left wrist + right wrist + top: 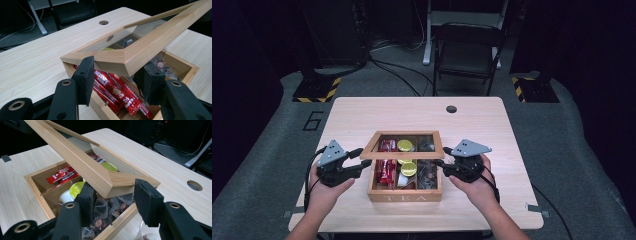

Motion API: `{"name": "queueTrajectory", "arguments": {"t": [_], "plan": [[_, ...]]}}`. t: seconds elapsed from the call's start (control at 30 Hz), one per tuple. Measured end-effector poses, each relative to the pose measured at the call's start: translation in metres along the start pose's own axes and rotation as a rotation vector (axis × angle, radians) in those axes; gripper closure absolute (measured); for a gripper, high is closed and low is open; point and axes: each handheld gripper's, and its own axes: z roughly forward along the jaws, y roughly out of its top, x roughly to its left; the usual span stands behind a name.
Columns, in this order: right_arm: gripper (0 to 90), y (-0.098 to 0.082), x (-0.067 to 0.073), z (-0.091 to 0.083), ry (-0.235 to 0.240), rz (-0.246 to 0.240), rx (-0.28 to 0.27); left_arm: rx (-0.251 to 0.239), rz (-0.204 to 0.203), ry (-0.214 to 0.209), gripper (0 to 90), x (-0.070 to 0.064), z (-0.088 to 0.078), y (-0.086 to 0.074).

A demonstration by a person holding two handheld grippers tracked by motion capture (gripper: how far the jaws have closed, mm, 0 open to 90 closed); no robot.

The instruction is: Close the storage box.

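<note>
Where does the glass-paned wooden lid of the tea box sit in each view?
High view: the glass-paned wooden lid is at centre, raised over the box, between both grippers.
Left gripper view: its corner is mid-frame, between the jaws.
Right gripper view: its corner is mid-frame, between the jaws.
Shared landmark: the round hole in the tabletop.

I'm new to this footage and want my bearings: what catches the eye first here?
A wooden tea box sits at the table's near middle, its glass-paned lid half raised. The left tongs and right tongs each grip a front corner of that lid. Inside lie red sachets at left and yellow-lidded pods in the middle.
</note>
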Motion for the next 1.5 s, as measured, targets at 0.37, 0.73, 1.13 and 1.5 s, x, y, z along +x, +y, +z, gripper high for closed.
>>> {"name": "queueTrajectory", "arguments": {"t": [0.37, 0.73, 1.13, 1.5], "plan": [[52.9, -0.011, 0.007, -0.001, -0.004, -0.003, 0.007, -0.010, -0.011, -0.009, 50.5, -0.006, -0.004, -0.013], [52.9, -0.023, 0.014, -0.003, 0.002, -0.001, 0.025, 0.004, 0.000, -0.009, 50.6, -0.013, -0.006, -0.026], [53.1, -0.043, 0.022, -0.001, 0.017, 0.034, 0.043, 0.025, 0.005, -0.015, 51.0, -0.019, -0.005, -0.046], [53.3, -0.055, 0.028, 0.000, 0.025, 0.038, 0.042, 0.027, 0.001, -0.028, 51.0, -0.022, -0.004, -0.060]]}}
